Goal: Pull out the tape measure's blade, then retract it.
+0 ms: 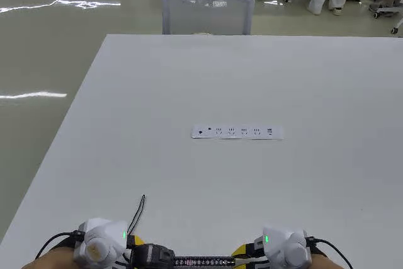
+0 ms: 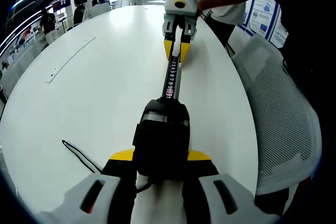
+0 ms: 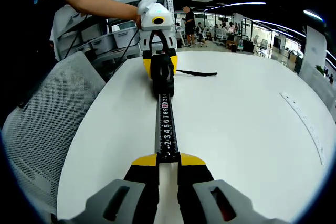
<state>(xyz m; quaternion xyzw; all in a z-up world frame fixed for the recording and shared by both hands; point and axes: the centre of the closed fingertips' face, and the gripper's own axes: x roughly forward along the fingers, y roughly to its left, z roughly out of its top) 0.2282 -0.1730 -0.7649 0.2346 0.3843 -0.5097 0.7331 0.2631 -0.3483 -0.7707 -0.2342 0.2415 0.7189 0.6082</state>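
Ref. landmark: white power strip, lying flat near the middle of the bench.

1. Tape measure case — black, on the bench at its near edge. It is well apart from the power strip, on the person's side and left of the strip's left end in head view.
2. Left hand-held gripper: yellow-tipped jaws are pressed against both sides of the case, pinching it.
3. Blade: drawn out of the case, straight, and running along the near edge approx. parallel to the power strip. It is dark w/ white numerals and has a red mark close to the case. Whether it touches the bench cannot be told.
4. Right hand-held gripper: jaws are closed on the blade's free end, pinching it. It sits on the person's side of the power strip, below the strip's right half in head view.
5. Strap — thin black cord, lying loose on the bench. It runs from beside the case toward the power strip & ends well short of it.
6. Chair: pale mesh back, at the far bench edge beyond the power strip.
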